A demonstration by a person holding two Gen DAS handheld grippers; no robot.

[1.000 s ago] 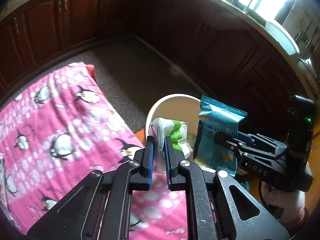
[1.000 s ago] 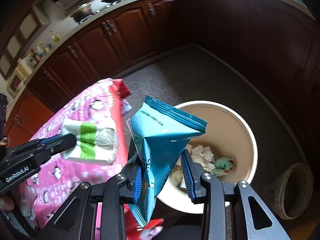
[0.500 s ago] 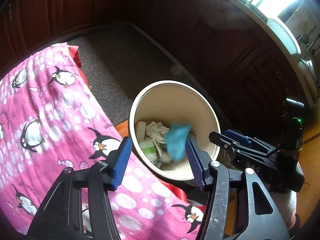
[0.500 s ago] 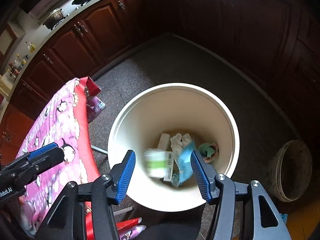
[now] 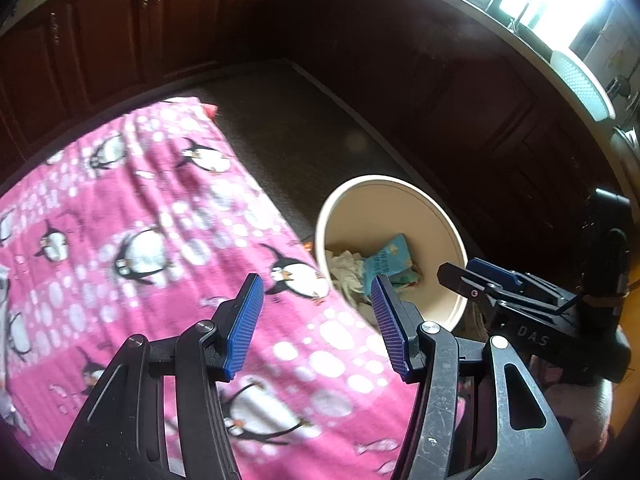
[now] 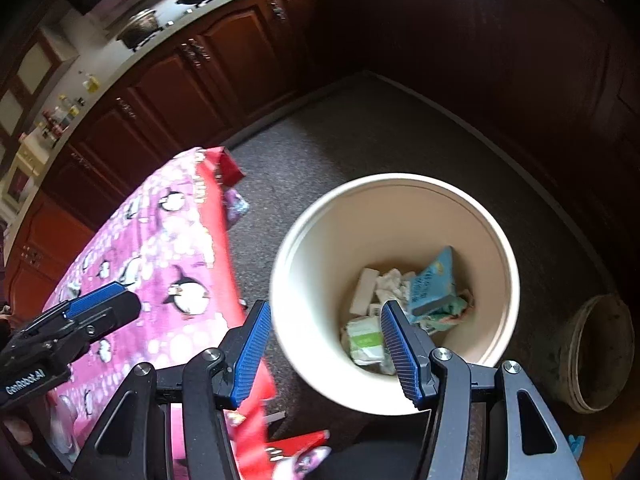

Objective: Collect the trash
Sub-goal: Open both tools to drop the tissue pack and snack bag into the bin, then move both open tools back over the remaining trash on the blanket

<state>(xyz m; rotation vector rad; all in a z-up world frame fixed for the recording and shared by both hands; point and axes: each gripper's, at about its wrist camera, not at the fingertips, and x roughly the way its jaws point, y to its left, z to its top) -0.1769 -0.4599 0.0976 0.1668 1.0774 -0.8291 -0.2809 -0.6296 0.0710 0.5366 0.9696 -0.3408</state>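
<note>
Crinkled blue packet [image 6: 434, 284] in round cream bin [image 6: 304, 240]; both grippers gape.

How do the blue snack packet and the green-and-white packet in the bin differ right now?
The blue snack packet leans up against the far right side of the bin; the green-and-white packet lies flatter at the near side. The blue snack packet sits on top of the pile in full view, while the right gripper partly hides the green-and-white packet. Both are loose inside the bin, held by neither gripper.
</note>
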